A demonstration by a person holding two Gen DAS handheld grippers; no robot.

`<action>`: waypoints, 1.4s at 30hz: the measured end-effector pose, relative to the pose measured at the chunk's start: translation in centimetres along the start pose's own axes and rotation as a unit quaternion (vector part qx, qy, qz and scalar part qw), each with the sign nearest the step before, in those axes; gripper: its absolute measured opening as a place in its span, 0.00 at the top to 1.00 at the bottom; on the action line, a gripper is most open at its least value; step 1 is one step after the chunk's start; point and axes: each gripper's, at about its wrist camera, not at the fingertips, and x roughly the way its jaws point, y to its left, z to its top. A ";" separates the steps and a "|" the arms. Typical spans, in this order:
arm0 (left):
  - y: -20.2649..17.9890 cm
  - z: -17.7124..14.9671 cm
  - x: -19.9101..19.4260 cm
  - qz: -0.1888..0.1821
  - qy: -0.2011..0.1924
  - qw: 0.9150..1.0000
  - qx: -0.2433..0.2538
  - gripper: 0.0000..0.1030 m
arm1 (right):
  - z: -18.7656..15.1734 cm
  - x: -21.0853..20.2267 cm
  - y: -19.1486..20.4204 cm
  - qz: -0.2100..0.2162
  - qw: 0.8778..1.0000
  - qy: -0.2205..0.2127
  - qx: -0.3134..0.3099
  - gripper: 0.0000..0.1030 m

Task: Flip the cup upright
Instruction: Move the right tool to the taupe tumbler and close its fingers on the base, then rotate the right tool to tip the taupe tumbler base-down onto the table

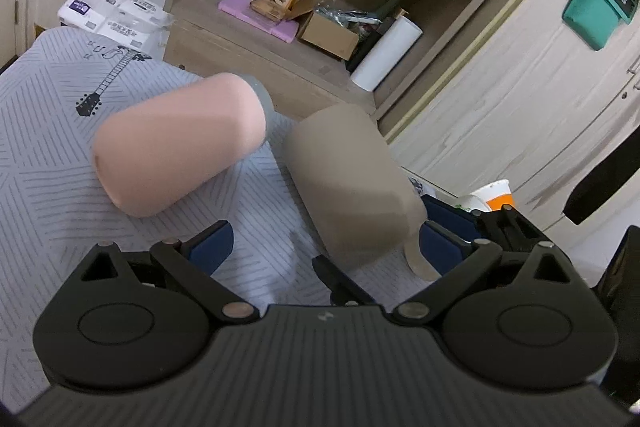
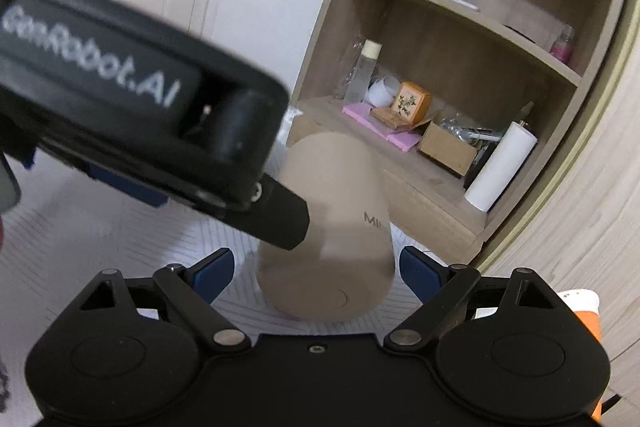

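Observation:
A pink cup (image 1: 180, 143) lies on its side on the grey striped cloth (image 1: 48, 155), ahead and left of my left gripper (image 1: 324, 247), which is open and empty. A beige cup (image 1: 352, 183) lies on its side just ahead of it, toward its right finger (image 1: 440, 243). In the right wrist view the beige cup (image 2: 332, 247) lies between the blue fingertips (image 2: 212, 267) of my right gripper (image 2: 314, 269), base toward the camera; the jaws stand wide and do not touch it. The left gripper body (image 2: 120, 87) crosses this view at upper left.
A wooden shelf unit (image 1: 320, 11) with bottles, boxes and a white paper roll (image 1: 386, 53) stands beyond the cloth. A pack of tissues (image 1: 112, 11) sits at far left. A white-and-orange paper cup (image 1: 494, 195) is at right, by a pale wooden cabinet (image 1: 520, 87).

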 end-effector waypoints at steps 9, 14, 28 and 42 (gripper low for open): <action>0.7 0.0 0.9 -0.008 0.014 1.000 -0.018 0.04 | -0.2 1.3 0.1 -0.009 1.000 0.019 0.010 0.21; 0.9 0.0 1.2 -0.018 0.024 0.999 -0.025 0.04 | -0.2 0.8 0.7 -0.016 1.000 0.020 0.011 0.21; 2.1 -0.6 -0.2 -0.050 0.041 0.996 -0.058 0.03 | 0.5 -1.3 1.9 -0.015 0.998 0.046 0.030 0.21; 3.6 -3.4 -3.6 -0.082 0.065 0.992 -0.068 0.04 | -1.6 -6.6 3.2 0.058 0.977 0.075 0.192 0.21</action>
